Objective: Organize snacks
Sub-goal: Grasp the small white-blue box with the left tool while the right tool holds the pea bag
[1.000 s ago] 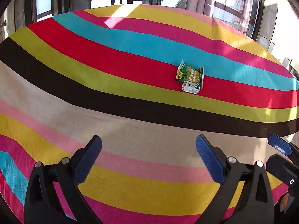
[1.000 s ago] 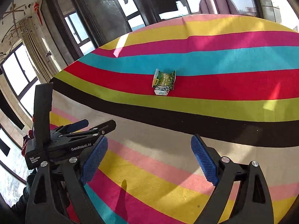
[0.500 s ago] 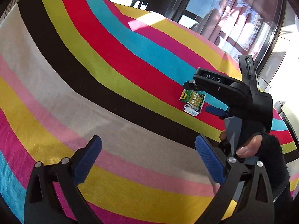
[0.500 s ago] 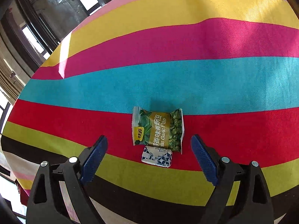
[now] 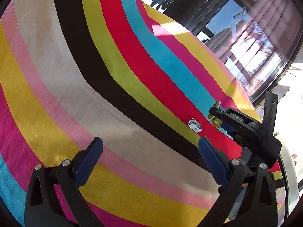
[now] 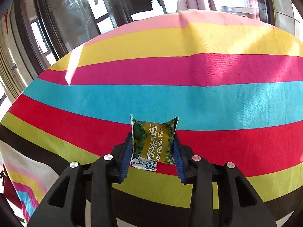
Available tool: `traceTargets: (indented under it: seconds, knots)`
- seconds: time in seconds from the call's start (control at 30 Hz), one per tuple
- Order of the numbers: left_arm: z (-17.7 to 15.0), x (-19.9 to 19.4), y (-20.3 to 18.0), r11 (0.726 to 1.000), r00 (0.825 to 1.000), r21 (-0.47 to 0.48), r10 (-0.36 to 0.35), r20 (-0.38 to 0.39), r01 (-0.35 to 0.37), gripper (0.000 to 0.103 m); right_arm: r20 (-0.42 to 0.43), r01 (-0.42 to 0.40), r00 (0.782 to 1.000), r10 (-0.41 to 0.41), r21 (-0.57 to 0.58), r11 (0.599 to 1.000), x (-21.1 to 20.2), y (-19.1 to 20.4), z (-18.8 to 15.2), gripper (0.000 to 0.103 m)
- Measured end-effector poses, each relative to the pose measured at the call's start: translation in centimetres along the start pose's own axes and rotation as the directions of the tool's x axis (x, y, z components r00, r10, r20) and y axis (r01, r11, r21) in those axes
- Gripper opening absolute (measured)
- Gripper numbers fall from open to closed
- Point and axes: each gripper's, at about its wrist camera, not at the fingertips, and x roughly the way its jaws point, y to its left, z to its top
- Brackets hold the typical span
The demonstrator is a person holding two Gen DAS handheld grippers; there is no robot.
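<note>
The right gripper (image 6: 152,151) is closing its jaws on the green pea snack packet (image 6: 153,141); its 2 blue pads (image 6: 126,158) press against the packet's left and right edges, and the packet stands between them with its printed face toward the camera, the words "Garlic Flavor" partly readable. In the left wrist view the same packet (image 5: 215,114) shows only in part at the tip of the right gripper (image 5: 215,113), raised just above the cloth. Directly below the packet's lower edge in the right wrist view lies a small blue-and-white wrapped snack (image 6: 144,164), resting on the red stripe near its border with the lime stripe; whether it touches the packet cannot be told. In the left wrist view this small snack (image 5: 194,125) lies flat on the cloth, apart from the right gripper. The left gripper (image 5: 151,162) stands with its jaws wide apart and nothing between its 2 blue pads (image 5: 89,162); it hangs over the beige and pink stripes, well apart from both snacks. The striped tablecloth (image 6: 208,98) covers the whole work surface. Tall windows (image 6: 79,15) stand beyond the far edge.
</note>
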Motion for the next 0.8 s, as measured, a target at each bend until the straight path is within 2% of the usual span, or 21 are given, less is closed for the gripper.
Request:
traceTargets:
  seconds: [0.1, 0.17, 0.27, 0.33, 0.43, 0.57, 0.7, 0.8]
  knots:
    - [-0.2, 0.2, -0.3, 1.000, 1.000, 0.016, 0.014, -0.010, -0.014, 0.101, 0.028, -0.080, 0.996, 0.080, -0.017, 0.997, -5.2, -2.8, -2.1, 0.040]
    - [-0.4, 0.4, -0.8, 0.999, 0.999, 0.040, 0.036, -0.018, -0.035, 0.101, 0.018, -0.081, 0.997, 0.082, -0.007, 0.997, -7.8, -4.5, -3.9, 0.040]
    - [-0.7, 1.3, -2.2, 0.992, 0.995, 0.110, 0.074, -0.072, -0.066, 0.101, 0.014, -0.074, 0.997, 0.074, 0.016, 0.997, -11.1, -6.6, -6.6, 0.040]
    - [-0.9, 2.2, -3.7, 0.977, 0.987, 0.179, 0.134, -0.090, -0.117, 0.101, 0.019, -0.070, 0.997, 0.070, 0.019, 0.997, -12.2, -7.1, -7.6, 0.040]
    - [-1.0, 4.2, -6.3, 0.956, 0.980, 0.264, 0.161, -0.120, -0.124, 0.101, 0.026, -0.059, 0.998, 0.059, 0.028, 0.998, -11.6, -7.0, -8.4, 0.040]
    - [-0.9, 8.8, -10.1, 0.911, 0.956, 0.382, 0.235, -0.177, -0.153, 0.101, 0.007, -0.059, 0.998, 0.058, 0.073, 0.996, -10.8, -7.9, -9.3, 0.040]
    - [-0.7, 12.6, -12.6, 0.850, 0.940, 0.496, 0.296, -0.168, -0.178, 0.101, 0.036, -0.072, 0.997, 0.070, 0.056, 0.996, -11.5, -8.0, -9.3, 0.041]
    - [-0.2, 14.1, -13.7, 0.833, 0.940, 0.525, 0.300, -0.165, -0.174, 0.101, 0.028, -0.080, 0.997, 0.079, 0.068, 0.994, -11.4, -8.3, -9.2, 0.041]
